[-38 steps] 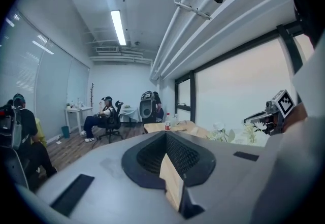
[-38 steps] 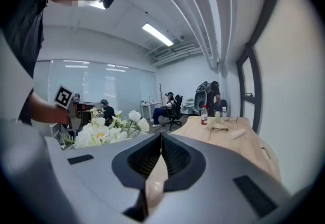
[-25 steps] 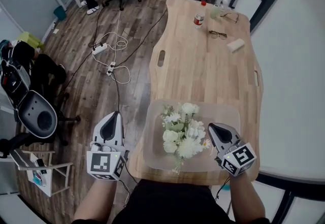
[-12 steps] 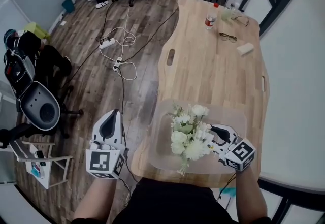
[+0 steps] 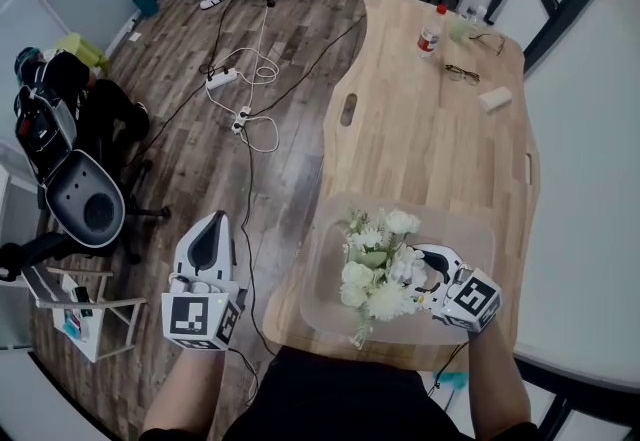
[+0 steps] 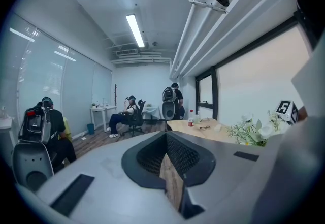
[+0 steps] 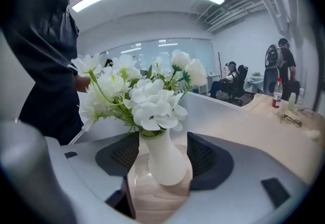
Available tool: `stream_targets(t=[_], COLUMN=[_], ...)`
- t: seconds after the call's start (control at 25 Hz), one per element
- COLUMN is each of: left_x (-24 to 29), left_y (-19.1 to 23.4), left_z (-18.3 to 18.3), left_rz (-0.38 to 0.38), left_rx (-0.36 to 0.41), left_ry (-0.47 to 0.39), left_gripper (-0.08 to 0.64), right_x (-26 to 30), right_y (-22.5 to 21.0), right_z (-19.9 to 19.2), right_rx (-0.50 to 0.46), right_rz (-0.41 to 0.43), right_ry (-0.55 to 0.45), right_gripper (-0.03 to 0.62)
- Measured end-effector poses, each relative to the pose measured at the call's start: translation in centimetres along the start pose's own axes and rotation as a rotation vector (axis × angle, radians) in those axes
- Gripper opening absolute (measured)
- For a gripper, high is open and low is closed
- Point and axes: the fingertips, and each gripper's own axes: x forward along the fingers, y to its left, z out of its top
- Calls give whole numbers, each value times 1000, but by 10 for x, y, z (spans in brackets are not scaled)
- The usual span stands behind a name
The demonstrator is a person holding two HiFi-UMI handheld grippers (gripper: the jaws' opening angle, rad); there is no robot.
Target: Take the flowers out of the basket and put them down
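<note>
A bunch of white flowers [image 5: 375, 264] stands in a small white vase [image 7: 162, 159] inside a translucent basket [image 5: 478, 229] at the near end of the wooden table [image 5: 430, 149]. My right gripper [image 5: 422, 267] reaches in from the right, partly under the blossoms. Its jaws are opening, with the vase between the pads [image 7: 203, 154], and I see a gap on the right side. My left gripper [image 5: 212, 224] hangs off the table's left edge over the floor. Its fingers [image 6: 185, 154] are together and hold nothing.
At the table's far end are a water bottle [image 5: 432, 29], glasses [image 5: 462, 74] and a small white box [image 5: 493, 99]. Cables and a power strip [image 5: 240, 89] lie on the wooden floor to the left. An office chair [image 5: 85, 204] stands there, with seated people beyond it.
My right gripper has moved left, closer in on the flowers, and its fingers have spread around the vase. The left gripper has stayed beside the table.
</note>
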Motion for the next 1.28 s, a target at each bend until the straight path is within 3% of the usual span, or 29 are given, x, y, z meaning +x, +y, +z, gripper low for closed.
stream_targets(t=[0.24,0.36,0.68,1.28], left_x=[-13,-17,-20,-7], left_y=[10,12,18,-1], left_z=[-2,-1,4,15], left_rz=[9,16,36,-11], left_rx=[-3,-4,1,20], left_ry=[5,3,4,-14], left_gripper=[5,5,5,5], right_x=[27,39,63,49], right_y=[17,21,10,10], right_z=[-15,-6,20,34], right_rx=[-80,-111,-110,-81], right_rz=[52,59,-22,-38], right_ry=[86,43,-96,-134], right_gripper=[299,301,302,302])
